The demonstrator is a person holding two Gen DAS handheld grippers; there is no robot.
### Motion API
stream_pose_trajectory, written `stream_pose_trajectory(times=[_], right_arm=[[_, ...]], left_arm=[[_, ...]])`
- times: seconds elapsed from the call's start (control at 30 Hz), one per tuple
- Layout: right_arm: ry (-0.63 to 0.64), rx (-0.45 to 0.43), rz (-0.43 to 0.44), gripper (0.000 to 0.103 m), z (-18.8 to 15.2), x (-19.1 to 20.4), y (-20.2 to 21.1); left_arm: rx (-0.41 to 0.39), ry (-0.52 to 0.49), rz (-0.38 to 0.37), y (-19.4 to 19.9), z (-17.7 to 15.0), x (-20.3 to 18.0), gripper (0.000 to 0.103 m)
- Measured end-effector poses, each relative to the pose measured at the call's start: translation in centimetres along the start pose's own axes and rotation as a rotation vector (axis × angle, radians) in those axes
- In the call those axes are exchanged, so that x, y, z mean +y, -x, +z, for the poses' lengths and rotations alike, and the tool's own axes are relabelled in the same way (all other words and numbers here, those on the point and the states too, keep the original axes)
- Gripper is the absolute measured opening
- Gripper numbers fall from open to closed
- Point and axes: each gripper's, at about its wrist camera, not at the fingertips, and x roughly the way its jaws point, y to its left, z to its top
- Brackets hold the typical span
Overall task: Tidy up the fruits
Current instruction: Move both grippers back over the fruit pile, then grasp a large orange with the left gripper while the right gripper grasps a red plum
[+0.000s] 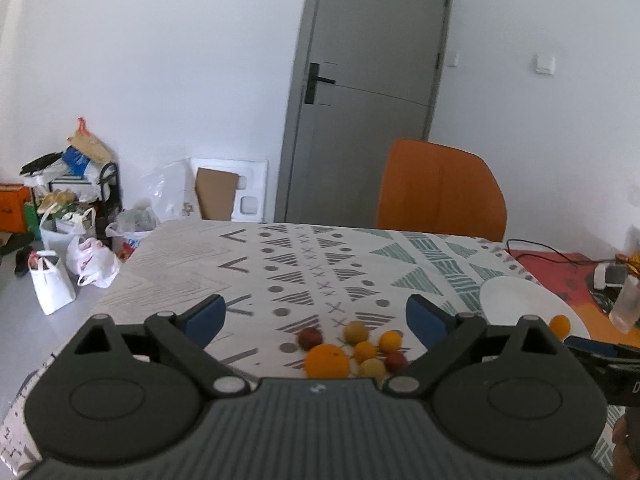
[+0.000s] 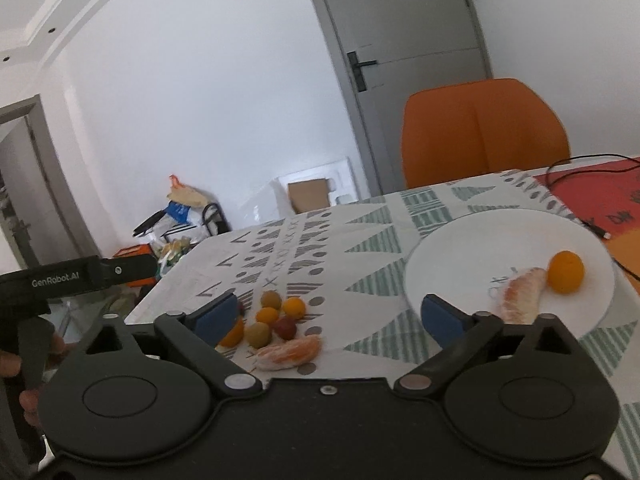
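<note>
Left tool: my left tool (image 1: 316, 316) has its blue-padded jaws spread wide with nothing between them; it hangs over the table, apart from the fruit.
Right tool: my right tool (image 2: 330, 314) is likewise wide apart and holds nothing; its left blue pad (image 2: 216, 314) stands in front of part of the fruit pile.
Table: the table (image 1: 192, 264) wears a white cloth printed with grey and green triangles, dots and crosses.
Fruit pile: in the left wrist view I see a cluster of small round fruits (image 1: 370, 346), yellow, orange and dark red, at 6 o'clock, just ahead of the tool body, with one larger round orange (image 1: 327, 360) touching them at the near left.
Loose segment: in the right wrist view a peeled orange segment (image 2: 290, 354) lies on the cloth just beside the pile, at its 5 o'clock.
Plate: a round white plate (image 2: 460, 248) sits at 3 o'clock from the pile, well apart from it.
On plate: a small whole orange fruit (image 2: 565, 272) and a pale peeled citrus piece (image 2: 522, 296) lie on it, touching each other.
Behind: an orange-backed chair (image 1: 440, 190) stands at the far edge of the table at 1 o'clock, in front of a grey door (image 1: 368, 80).
Hand: I can see fingers (image 2: 52, 346) gripping the left tool's handle at 9 o'clock in the right wrist view.
</note>
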Motion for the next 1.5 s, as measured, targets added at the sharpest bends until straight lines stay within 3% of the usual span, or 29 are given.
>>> stream_pose_trajectory(times=[0.47, 0.57, 0.93, 1.17, 1.47, 1.5], right_arm=[[0.054, 0.090, 0.042, 0.060, -0.4, 2.3, -3.0], [0.057, 0.108, 0.049, 0.055, -0.5, 2.4, -3.8], [0.053, 0.179, 0.063, 0.044, -0.5, 2.4, -7.1], [0.048, 0.210, 0.075, 0.039, -0.5, 2.2, -8.9], [0.049, 0.248, 0.082, 0.037, -0.6, 2.2, -10.9], [0.049, 0.251, 0.083, 0.036, -0.6, 2.2, -11.1]], left_arm=[[0.040, 0.052, -0.007, -1.0, -1.4, 2.9, 0.091], [0.058, 0.052, -0.010, -1.7, -1.7, 3.1, 0.084], [0.129, 0.070, -0.063, -4.6, -2.6, 3.0, 0.072], [0.166, 0.063, -0.085, -6.4, -2.9, 2.2, 0.071], [0.207, 0.067, -0.101, -8.7, -3.7, 1.6, 0.062], [0.211, 0.067, -0.101, -8.9, -3.8, 1.5, 0.056]])
